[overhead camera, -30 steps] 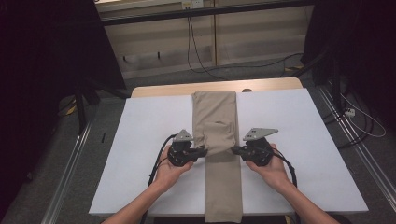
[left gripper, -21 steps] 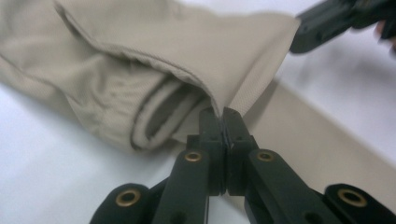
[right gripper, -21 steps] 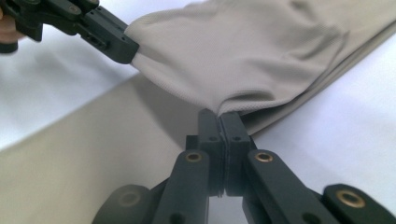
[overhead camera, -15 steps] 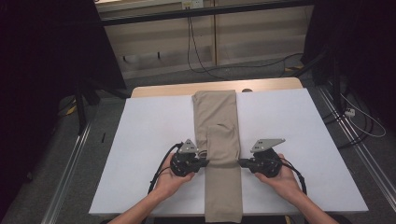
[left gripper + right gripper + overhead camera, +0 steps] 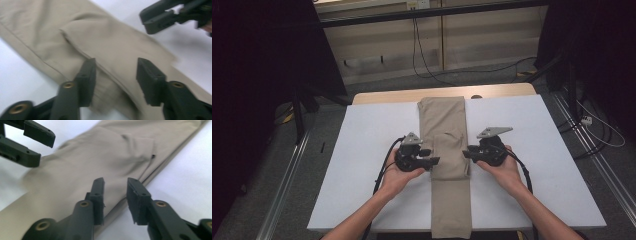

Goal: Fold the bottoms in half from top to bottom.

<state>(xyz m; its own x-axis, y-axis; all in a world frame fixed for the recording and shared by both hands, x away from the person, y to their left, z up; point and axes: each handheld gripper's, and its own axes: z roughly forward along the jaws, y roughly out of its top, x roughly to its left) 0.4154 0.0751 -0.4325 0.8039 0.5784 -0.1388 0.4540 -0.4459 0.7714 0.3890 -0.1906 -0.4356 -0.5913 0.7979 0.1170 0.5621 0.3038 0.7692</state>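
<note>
Khaki trousers (image 5: 444, 125), folded into a long strip, lie down the middle of the white table (image 5: 367, 150) and reach its near edge. An upper layer ends in a cross edge (image 5: 451, 177) just nearer than the grippers. My left gripper (image 5: 434, 161) is at the strip's left edge, open, jaws over the cloth (image 5: 112, 42) and holding nothing. My right gripper (image 5: 466, 153) is at the right edge, also open, over the trousers' seam (image 5: 100, 150). In each gripper view the other gripper shows across the strip: the right gripper (image 5: 155, 20), the left gripper (image 5: 35, 145).
A wooden strip (image 5: 387, 96) borders the table's far edge. Cables (image 5: 427, 60) run on the floor beyond it. A dark stand (image 5: 299, 115) is at the left, and metal floor rails (image 5: 597, 170) flank the table. White tabletop lies bare on both sides of the trousers.
Both grippers slid toward the person along the trousers' edges, then came back a little farther away. A cross edge of cloth now shows just behind them.
</note>
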